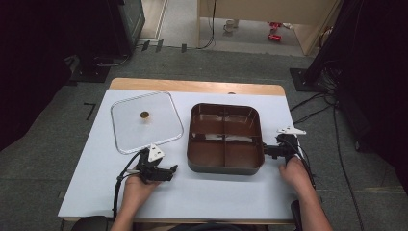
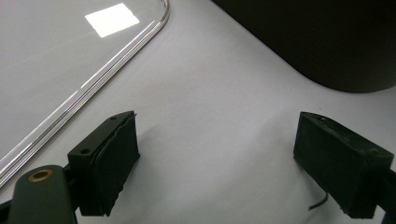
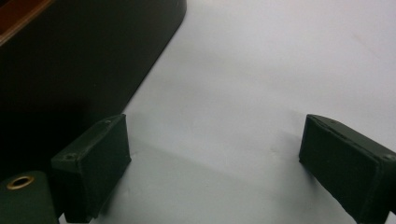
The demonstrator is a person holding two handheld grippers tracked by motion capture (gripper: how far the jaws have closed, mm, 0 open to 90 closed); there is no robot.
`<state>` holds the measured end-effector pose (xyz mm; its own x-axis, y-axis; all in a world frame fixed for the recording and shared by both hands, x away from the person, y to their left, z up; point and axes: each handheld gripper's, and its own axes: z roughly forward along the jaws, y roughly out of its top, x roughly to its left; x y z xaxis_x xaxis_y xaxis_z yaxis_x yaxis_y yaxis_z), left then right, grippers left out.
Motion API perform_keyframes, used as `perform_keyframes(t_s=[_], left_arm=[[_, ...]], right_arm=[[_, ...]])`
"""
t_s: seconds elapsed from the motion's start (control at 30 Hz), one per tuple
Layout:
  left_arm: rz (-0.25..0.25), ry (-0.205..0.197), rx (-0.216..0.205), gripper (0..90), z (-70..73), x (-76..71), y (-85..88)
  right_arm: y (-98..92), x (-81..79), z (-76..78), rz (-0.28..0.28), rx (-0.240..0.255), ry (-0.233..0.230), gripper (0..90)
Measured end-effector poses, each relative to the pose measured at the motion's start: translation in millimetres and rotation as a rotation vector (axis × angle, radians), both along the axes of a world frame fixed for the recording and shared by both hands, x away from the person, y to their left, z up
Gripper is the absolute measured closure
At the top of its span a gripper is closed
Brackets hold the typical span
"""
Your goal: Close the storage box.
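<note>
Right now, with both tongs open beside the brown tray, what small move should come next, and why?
Probably the left tongs should shift toward the clear lid and close on its near edge. The lid lies flat on the table beside the uncovered brown tray, and both tongs are open and holding nothing, the right tongs already waiting at the tray's right side.

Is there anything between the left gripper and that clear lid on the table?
Nothing visible. The left gripper sits open on bare white table, and the clear lid lies flat just beyond it, with no object between them.
</note>
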<state>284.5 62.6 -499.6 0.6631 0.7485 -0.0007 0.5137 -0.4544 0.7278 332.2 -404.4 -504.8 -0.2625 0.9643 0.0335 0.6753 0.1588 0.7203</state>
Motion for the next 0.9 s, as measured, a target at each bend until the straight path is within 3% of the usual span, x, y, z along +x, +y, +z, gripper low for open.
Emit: perform_keyframes(t_s=[0.53, 0.8, 0.9], left_arm=[[0.039, 0.019, 0.017, 15.8, 3.0, -1.6, -4.4], [0.038, 0.086, 0.063, 15.8, 10.0, 1.9, -7.2], [0.039, 0.115, 0.049, 15.8, 12.3, 3.4, -5.6]], right_arm=[[-0.1, 0.0, 0.0, 0.0, 0.0, 0.0, 8.1], [-0.1, 0.0, 0.0, 0.0, 0.001, 0.0, 8.1], [-0.1, 0.0, 0.0, 0.0, 0.001, 0.0, 8.1]])
